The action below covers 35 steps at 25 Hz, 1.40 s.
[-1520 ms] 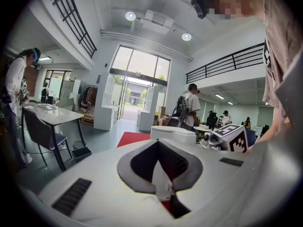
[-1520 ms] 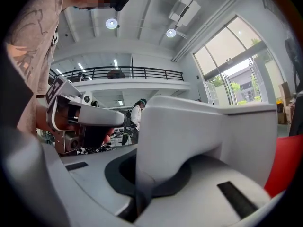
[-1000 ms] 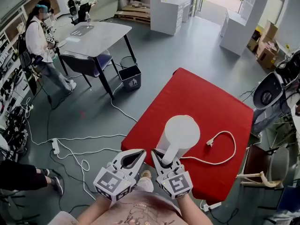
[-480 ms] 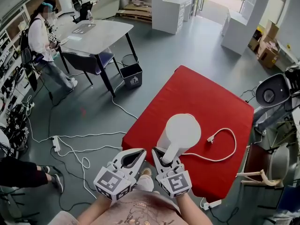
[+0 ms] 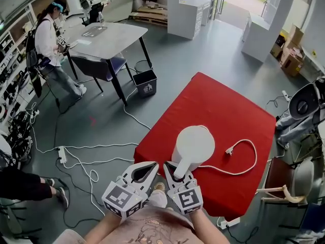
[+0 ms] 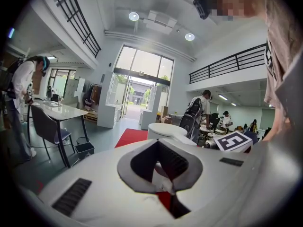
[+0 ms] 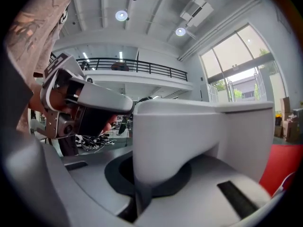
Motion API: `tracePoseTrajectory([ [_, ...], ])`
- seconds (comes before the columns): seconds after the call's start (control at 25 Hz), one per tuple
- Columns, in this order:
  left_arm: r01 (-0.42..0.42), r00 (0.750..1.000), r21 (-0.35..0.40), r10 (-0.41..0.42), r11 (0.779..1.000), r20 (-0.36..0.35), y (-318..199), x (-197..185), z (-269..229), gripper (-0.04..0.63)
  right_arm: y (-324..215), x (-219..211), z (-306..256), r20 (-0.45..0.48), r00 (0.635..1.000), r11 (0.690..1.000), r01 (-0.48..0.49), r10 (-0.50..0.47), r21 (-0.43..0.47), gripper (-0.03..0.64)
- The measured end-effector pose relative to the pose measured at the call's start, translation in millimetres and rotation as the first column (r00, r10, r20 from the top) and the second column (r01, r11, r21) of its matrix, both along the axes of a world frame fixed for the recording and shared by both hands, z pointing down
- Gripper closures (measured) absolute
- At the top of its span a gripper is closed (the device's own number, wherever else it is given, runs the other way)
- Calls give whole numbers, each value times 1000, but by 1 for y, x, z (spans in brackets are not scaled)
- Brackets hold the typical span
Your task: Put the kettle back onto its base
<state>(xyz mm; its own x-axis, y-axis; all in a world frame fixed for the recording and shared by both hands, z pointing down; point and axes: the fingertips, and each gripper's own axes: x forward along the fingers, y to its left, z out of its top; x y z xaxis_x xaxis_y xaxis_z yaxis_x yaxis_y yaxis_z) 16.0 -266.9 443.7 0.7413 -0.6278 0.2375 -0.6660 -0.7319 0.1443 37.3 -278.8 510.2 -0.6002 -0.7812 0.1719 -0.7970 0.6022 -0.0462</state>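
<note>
A white kettle (image 5: pixel 193 144) stands over the near part of the red table (image 5: pixel 218 105), its round lid facing up. My right gripper (image 5: pixel 176 171) is shut on the kettle's handle (image 5: pixel 184 162); in the right gripper view the handle (image 7: pixel 161 141) fills the space between the jaws. The base is hidden beneath the kettle, and I cannot tell whether the kettle rests on it. A white cord (image 5: pixel 244 166) runs out from under the kettle and loops to a loose plug (image 5: pixel 228 153). My left gripper (image 5: pixel 150 166) hangs just left of the kettle, jaws together, holding nothing. The kettle's lid (image 6: pixel 163 130) shows past its jaws.
A grey table (image 5: pixel 106 37) with a chair and a dark bin (image 5: pixel 146 84) stands on the floor at far left, a person (image 5: pixel 48 39) beside it. Cables and a power strip (image 5: pixel 62 156) lie left of the red table. Chairs and equipment (image 5: pixel 299 111) crowd the right edge.
My right gripper has come slightly down and toward me with the kettle in its grip. The left gripper has stayed where it was.
</note>
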Motion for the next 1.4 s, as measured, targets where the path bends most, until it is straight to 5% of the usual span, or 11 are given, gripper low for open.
tracePoseTrajectory([
  [0.52, 12, 1000, 1, -12, 1000, -1, 12, -9, 0, 609, 2, 2, 7, -13, 1000, 1000, -22, 22, 7, 586],
  [0.72, 10, 1000, -3, -10, 1000, -6, 16, -11, -1, 609, 2, 0, 7, -22, 1000, 1000, -10, 10, 1, 488],
  [1.4, -17, 1000, 9, 17, 1000, -17, 35, -10, 0, 609, 19, 13, 16, -78, 997, 1000, -29, 28, -11, 480],
])
